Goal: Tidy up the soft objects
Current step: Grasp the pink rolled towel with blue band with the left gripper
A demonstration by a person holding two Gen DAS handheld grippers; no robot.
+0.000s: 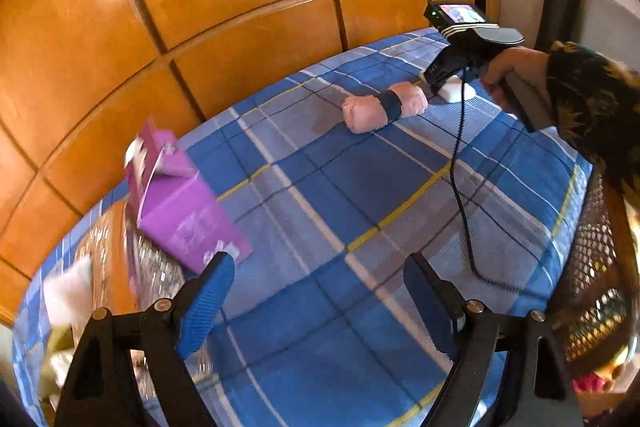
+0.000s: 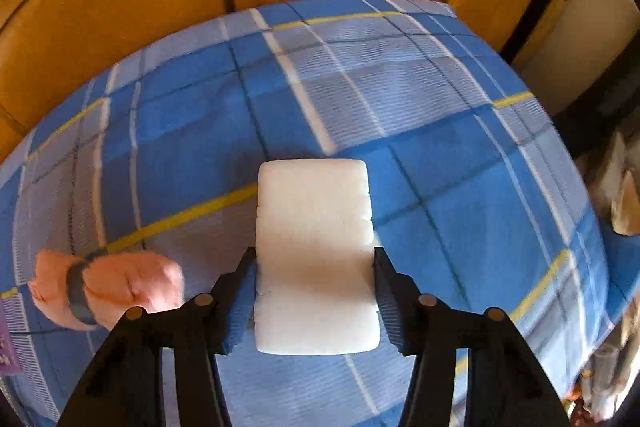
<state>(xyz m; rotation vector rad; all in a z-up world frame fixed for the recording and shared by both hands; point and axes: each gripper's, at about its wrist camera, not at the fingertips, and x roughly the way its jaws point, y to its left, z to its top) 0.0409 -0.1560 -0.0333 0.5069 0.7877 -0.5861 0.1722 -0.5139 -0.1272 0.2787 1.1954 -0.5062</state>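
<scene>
A white foam block (image 2: 314,251) lies on the blue plaid bedspread (image 2: 440,187) between the fingers of my right gripper (image 2: 315,259), whose jaws press its two sides. In the left wrist view the block (image 1: 456,91) shows small under my right gripper (image 1: 438,85). A rolled pink towel with a dark band (image 1: 384,107) lies just left of it; it also shows in the right wrist view (image 2: 108,287). My left gripper (image 1: 318,267) is open and empty above the bedspread (image 1: 320,187).
A purple box (image 1: 180,203) with its flap up stands at the left, beside a wicker basket (image 1: 116,259) with white fluff (image 1: 66,295). A wooden wardrobe (image 1: 200,7) runs behind the bed. A mesh chair back (image 1: 596,275) stands at the right.
</scene>
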